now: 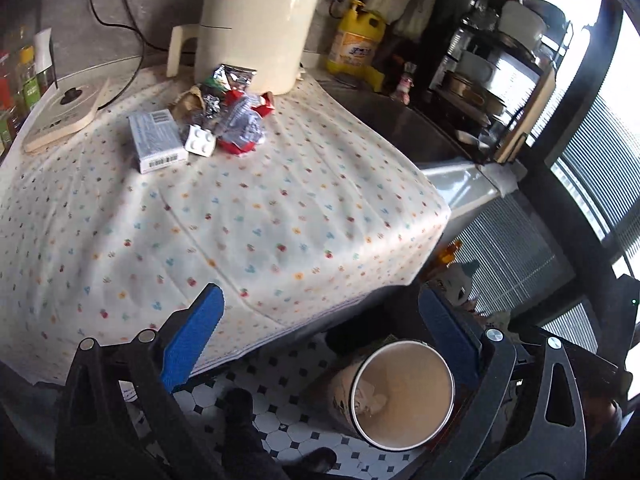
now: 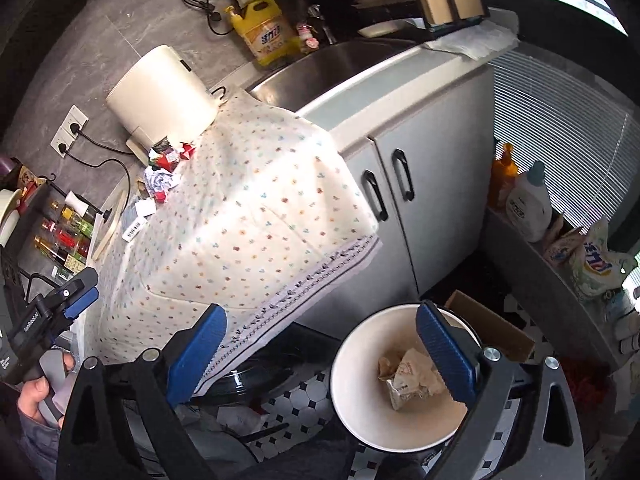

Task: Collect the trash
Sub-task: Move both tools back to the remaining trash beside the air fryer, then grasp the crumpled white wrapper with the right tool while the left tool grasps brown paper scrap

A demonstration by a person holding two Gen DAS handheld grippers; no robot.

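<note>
In the left wrist view the left claw (image 1: pixel 320 336) gapes fully and holds nothing; its blue pads (image 1: pixel 192 340) frame the cloth edge and the floor. The trash pile (image 1: pixel 228 116) lies at about eleven o'clock from it, well up the cloth (image 1: pixel 280 220), just in front of the cream pot (image 1: pixel 256 24). A flat box (image 1: pixel 157 140) sits at the pile's nine o'clock side, its long axis running roughly from eleven to five o'clock, with a blister pack (image 1: pixel 200 141) touching it. The bin (image 1: pixel 400 396) stands on the floor at five o'clock, mouth up and tilted toward the camera, some scraps already inside. In the right wrist view the right claw (image 2: pixel 320 352) is likewise wide open and empty, with the bin (image 2: pixel 360 344) right under its four o'clock pad. The pile (image 2: pixel 164 168) is far off at ten to eleven o'clock, strung along the cloth's far edge from twelve to six. The left claw (image 2: pixel 76 300) shows at nine o'clock, so I judge the left nearer to the pile, needing a reach forward and up the cloth
</note>
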